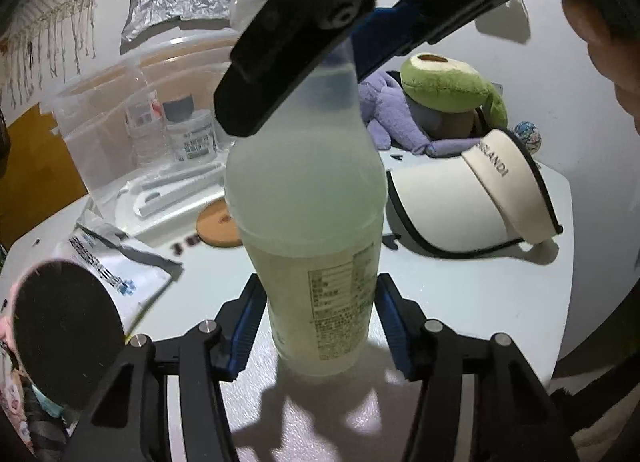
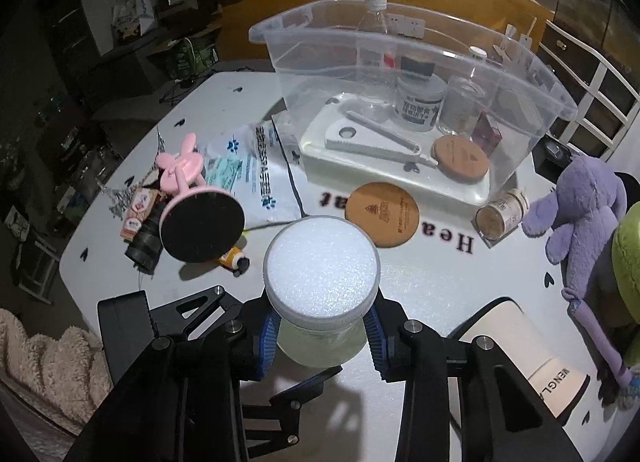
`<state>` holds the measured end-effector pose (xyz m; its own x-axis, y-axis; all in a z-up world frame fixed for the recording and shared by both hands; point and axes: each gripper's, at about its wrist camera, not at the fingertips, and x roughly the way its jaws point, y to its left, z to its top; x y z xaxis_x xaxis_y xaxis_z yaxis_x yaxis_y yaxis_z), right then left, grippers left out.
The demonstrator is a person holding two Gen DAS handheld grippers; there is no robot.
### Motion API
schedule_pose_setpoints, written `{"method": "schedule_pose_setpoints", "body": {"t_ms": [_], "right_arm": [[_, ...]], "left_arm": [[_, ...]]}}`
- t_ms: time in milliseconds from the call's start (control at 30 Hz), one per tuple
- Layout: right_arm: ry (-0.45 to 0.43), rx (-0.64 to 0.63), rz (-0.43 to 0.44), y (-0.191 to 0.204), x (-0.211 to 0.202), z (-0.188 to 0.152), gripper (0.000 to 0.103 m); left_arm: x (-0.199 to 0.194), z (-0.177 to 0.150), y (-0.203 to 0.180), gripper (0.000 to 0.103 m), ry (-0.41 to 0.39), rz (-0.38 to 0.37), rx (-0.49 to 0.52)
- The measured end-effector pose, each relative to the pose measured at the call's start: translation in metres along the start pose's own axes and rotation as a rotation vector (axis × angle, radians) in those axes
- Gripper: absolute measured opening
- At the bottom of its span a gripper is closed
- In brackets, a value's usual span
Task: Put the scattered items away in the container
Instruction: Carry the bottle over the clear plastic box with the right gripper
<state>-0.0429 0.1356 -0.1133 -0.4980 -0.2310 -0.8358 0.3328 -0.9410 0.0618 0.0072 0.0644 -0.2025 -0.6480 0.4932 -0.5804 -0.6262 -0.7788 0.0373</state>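
Upright bottle held at the neck, clear container beyond it.

The container (image 2: 420, 101) is seen well ahead across the table (image 2: 440, 294). The bottle (image 1: 308, 197) stands upright, long axis vertical. The right gripper (image 2: 320, 336) is clamped just under its cap (image 2: 322, 262); the left gripper (image 1: 316, 322) is set apart around the base, pads not pressing.

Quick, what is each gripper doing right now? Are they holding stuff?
Left gripper: open, its pads on either side of the cloudy bottle, not pressing it.
Right gripper: shut on the cloudy bottle's neck, just under the white cap.
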Motion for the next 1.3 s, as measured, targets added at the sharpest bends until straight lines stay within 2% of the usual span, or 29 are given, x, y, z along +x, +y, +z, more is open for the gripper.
{"method": "schedule_pose_setpoints", "body": {"t_ms": [100, 167, 433, 533, 667, 867, 1067, 1200, 1233, 1267, 1300], "right_arm": [[-0.018, 0.012, 0.015, -0.003, -0.019, 0.018, 0.039], [-0.063, -0.004, 0.018, -0.005, -0.042, 0.038, 0.039], [-0.310, -0.144, -0.017, 0.000, -0.126, 0.126, 0.039], [-0.388, -0.181, -0.020, 0.002, -0.139, 0.163, 0.039], [-0.471, -0.226, -0.025, 0.005, -0.147, 0.211, 0.039], [-0.451, -0.254, 0.006, 0.003, -0.112, 0.273, 0.039], [-0.357, -0.255, 0.091, -0.006, -0.059, 0.317, 0.039], [-0.304, -0.255, 0.129, -0.013, -0.025, 0.333, 0.039], [-0.294, -0.256, 0.131, -0.015, -0.016, 0.335, 0.039], [-0.284, -0.257, 0.133, -0.017, -0.008, 0.337, 0.039], [-0.275, -0.258, 0.135, -0.019, 0.001, 0.339, 0.039]], "left_arm": [[-0.013, 0.021, 0.004, 0.055, -0.052, 0.027, 0.012], [-0.024, 0.042, 0.008, 0.055, -0.096, 0.053, 0.020], [-0.054, 0.151, 0.043, 0.054, -0.314, 0.215, 0.083], [-0.062, 0.187, 0.066, 0.054, -0.385, 0.268, 0.099], [-0.065, 0.222, 0.104, 0.054, -0.426, 0.292, 0.073], [-0.043, 0.247, 0.168, 0.054, -0.382, 0.301, 0.008], [-0.010, 0.241, 0.209, 0.054, -0.296, 0.309, -0.059], [0.008, 0.233, 0.231, 0.054, -0.256, 0.293, -0.117], [0.013, 0.231, 0.234, 0.057, -0.240, 0.295, -0.124], [0.017, 0.229, 0.236, 0.067, -0.225, 0.296, -0.131], [0.020, 0.225, 0.239, 0.072, -0.212, 0.295, -0.140]]}}
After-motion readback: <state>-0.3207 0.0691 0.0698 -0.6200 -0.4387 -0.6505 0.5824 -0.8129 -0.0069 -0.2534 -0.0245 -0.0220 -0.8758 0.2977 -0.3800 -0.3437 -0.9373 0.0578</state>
